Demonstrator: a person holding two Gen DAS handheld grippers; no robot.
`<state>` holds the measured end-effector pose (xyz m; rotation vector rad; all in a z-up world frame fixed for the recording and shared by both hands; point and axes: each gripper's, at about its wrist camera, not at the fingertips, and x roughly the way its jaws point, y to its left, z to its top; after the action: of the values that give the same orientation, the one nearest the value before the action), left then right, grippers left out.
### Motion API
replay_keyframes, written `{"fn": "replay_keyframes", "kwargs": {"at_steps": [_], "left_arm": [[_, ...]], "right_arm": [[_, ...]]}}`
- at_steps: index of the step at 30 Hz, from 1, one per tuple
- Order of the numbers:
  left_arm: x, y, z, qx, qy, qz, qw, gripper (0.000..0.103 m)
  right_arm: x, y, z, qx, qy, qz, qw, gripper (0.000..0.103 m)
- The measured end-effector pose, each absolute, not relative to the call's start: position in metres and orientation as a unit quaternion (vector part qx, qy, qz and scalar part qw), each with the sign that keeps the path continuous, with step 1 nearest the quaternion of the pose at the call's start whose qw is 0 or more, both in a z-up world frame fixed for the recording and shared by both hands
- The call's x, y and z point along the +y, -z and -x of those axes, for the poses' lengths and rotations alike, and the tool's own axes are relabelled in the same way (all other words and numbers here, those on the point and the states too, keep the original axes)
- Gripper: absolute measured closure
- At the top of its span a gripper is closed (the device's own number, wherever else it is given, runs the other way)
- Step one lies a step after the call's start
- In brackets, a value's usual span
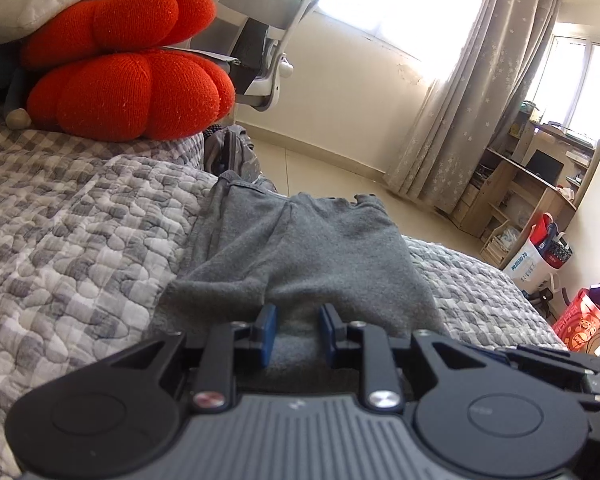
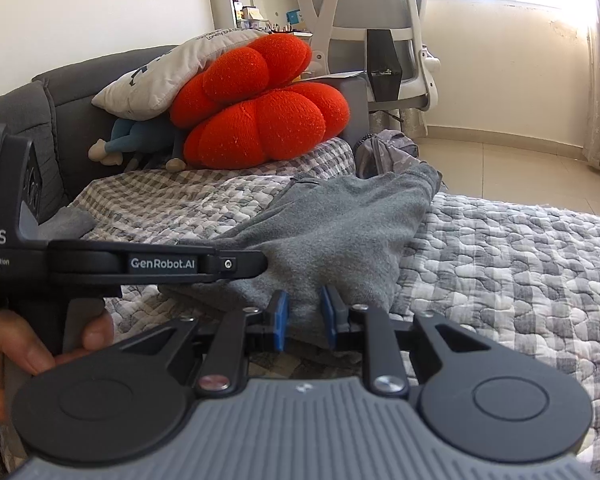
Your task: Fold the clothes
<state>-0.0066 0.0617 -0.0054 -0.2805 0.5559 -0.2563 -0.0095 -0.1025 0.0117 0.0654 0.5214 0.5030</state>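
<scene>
- A grey fleece garment (image 1: 300,252) lies partly folded on the bed's grey-and-white checked quilt (image 1: 68,216), near the edge by the floor.
- The left hand-held gripper (image 1: 297,334) sits at the garment's near edge; its blue pads stand a little apart with grey cloth between them, not clearly pinched.
- The right hand-held gripper (image 2: 305,316) has a raised fold of the same garment between its narrowly parted blue pads, which press on it.
- An orange knitted pumpkin-shaped cushion (image 2: 260,120) rests at the bed's head.
</scene>
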Motion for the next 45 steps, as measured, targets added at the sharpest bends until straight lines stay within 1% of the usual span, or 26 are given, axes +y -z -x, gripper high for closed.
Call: {"fn": "replay_keyframes", "kwargs": {"at_steps": [4, 5, 6, 8, 11, 14, 16, 20, 26, 30, 34, 36, 38, 40, 42, 45], "left_arm": [[0.065, 0.006, 0.006, 0.268, 0.125, 0.148, 0.944, 0.078], [0.065, 0.007, 0.007, 0.266, 0.124, 0.150, 0.944, 0.078], [0.064, 0.007, 0.008, 0.265, 0.123, 0.147, 0.945, 0.078], [0.062, 0.006, 0.010, 0.262, 0.121, 0.142, 0.947, 0.078], [0.063, 0.007, 0.011, 0.259, 0.121, 0.143, 0.947, 0.078], [0.064, 0.008, 0.012, 0.258, 0.122, 0.147, 0.947, 0.078], [0.064, 0.009, 0.012, 0.257, 0.122, 0.148, 0.947, 0.078], [0.063, 0.008, 0.013, 0.255, 0.121, 0.147, 0.948, 0.078], [0.061, 0.008, 0.014, 0.251, 0.119, 0.140, 0.950, 0.078], [0.061, 0.009, 0.015, 0.250, 0.118, 0.140, 0.951, 0.078], [0.060, 0.009, 0.015, 0.248, 0.116, 0.136, 0.952, 0.078], [0.060, 0.009, 0.015, 0.248, 0.116, 0.136, 0.952, 0.078], [0.060, 0.009, 0.015, 0.247, 0.116, 0.135, 0.952, 0.078], [0.060, 0.009, 0.016, 0.247, 0.115, 0.135, 0.953, 0.078], [0.060, 0.008, 0.016, 0.247, 0.115, 0.135, 0.953, 0.078], [0.060, 0.008, 0.017, 0.246, 0.114, 0.134, 0.953, 0.078]], "right_arm": [[-0.112, -0.019, 0.005, 0.246, -0.245, -0.070, 0.935, 0.083], [-0.115, -0.022, 0.004, 0.241, -0.242, -0.077, 0.937, 0.081], [-0.116, -0.026, 0.001, 0.235, -0.230, -0.077, 0.941, 0.071], [-0.116, -0.030, -0.010, 0.236, -0.223, -0.081, 0.942, 0.062], [-0.116, -0.033, -0.034, 0.254, -0.229, -0.090, 0.935, 0.063], [-0.112, -0.024, -0.067, 0.306, -0.216, -0.084, 0.924, 0.062], [-0.114, -0.017, -0.088, 0.343, -0.192, -0.094, 0.915, 0.058], [-0.122, -0.021, -0.108, 0.343, -0.181, -0.124, 0.913, 0.056], [-0.130, -0.011, -0.139, 0.348, -0.142, -0.123, 0.919, 0.056], [-0.140, -0.008, -0.150, 0.329, -0.123, -0.153, 0.924, 0.056], [-0.141, -0.025, -0.148, 0.293, -0.059, -0.131, 0.945, 0.055], [-0.136, -0.037, -0.144, 0.280, -0.093, -0.118, 0.948, 0.053], [-0.118, -0.044, -0.147, 0.299, -0.160, -0.095, 0.936, 0.053], [-0.093, -0.043, -0.153, 0.337, -0.217, -0.060, 0.914, 0.053], [-0.067, -0.039, -0.158, 0.358, -0.231, -0.015, 0.905, 0.053], [-0.044, -0.032, -0.166, 0.366, -0.237, 0.037, 0.899, 0.052]]}}
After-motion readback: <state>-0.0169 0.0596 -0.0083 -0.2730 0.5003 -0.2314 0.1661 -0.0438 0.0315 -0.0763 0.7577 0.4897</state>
